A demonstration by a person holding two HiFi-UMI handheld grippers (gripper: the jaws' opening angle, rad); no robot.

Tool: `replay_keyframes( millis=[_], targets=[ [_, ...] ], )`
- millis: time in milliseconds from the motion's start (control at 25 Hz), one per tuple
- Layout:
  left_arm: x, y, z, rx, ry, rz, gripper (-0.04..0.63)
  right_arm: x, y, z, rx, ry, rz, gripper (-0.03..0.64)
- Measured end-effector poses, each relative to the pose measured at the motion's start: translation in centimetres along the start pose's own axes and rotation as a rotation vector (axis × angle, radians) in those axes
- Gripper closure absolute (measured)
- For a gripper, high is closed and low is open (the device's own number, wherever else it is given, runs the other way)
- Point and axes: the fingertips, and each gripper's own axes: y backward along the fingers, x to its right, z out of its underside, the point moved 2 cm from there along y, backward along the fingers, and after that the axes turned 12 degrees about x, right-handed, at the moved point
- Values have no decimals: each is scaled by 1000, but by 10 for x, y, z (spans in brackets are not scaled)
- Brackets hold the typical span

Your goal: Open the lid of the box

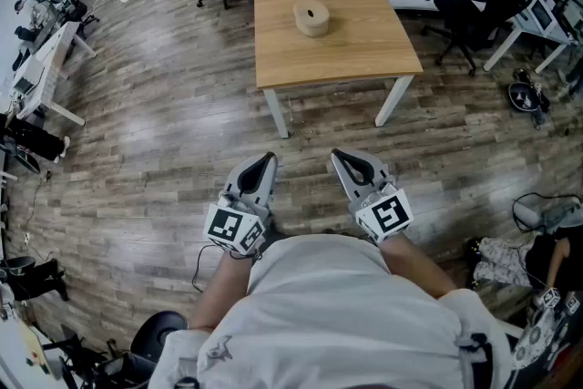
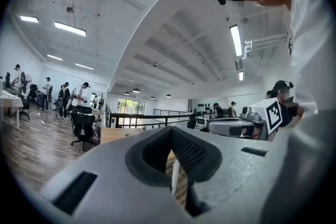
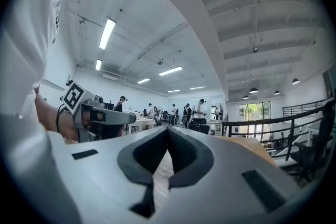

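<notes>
I've got both tongs held low over the brown wood-plank floor (image 1: 164,150): the grey plastic left gripper (image 1: 261,161) is clenched on nothing, and the grey plastic right gripper (image 1: 344,158) likewise. The round tan lidded box (image 1: 311,17) sits well ahead, mid-top on the light wooden white-legged table (image 1: 364,50)

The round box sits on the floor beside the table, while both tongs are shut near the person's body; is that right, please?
Not quite: the head view shows the round box on top of the wooden table, not down beside it. The rest holds: the left tongs and right tongs are both shut, near the person's body.
</notes>
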Motion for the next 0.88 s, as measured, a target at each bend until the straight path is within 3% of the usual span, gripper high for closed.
replay_keyframes(
  millis=[760, 880],
  targets=[
    [-13, 3, 1, 13, -5, -4, 589, -1, -24, 17, -35, -34, -13, 610],
    [-21, 4, 2, 11, -12, -8, 588, -3, -32, 19, -37, -35, -20, 564]
  ],
)
